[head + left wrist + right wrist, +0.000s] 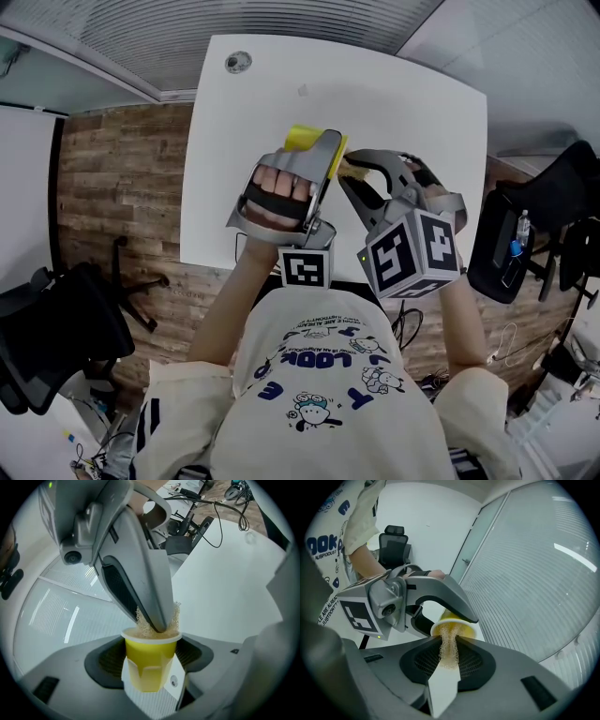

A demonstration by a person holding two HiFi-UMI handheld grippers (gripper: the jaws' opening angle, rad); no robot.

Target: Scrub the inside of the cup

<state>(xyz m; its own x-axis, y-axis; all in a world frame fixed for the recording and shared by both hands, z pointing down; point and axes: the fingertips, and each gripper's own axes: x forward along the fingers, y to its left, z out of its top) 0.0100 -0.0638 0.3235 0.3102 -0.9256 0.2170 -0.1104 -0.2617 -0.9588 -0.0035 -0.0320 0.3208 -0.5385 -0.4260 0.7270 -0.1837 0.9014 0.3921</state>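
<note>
While the person stands at the white table (234, 122), the left gripper (150, 662) has its jaws closed snugly on the sides of a small yellow cup (152, 651), holding it in the air above the table's near part. The cup's mouth faces the right gripper (449, 641). That gripper's jaws are narrowed to a slim gap, pinching a tan mesh scrubber (448, 654). The scrubber's free end and the jaw tips are poked into the cup's mouth.

A white table (412, 122) stands on a wood-plank floor (112, 178), with black chairs (56, 328) (one each side) nearby.
</note>
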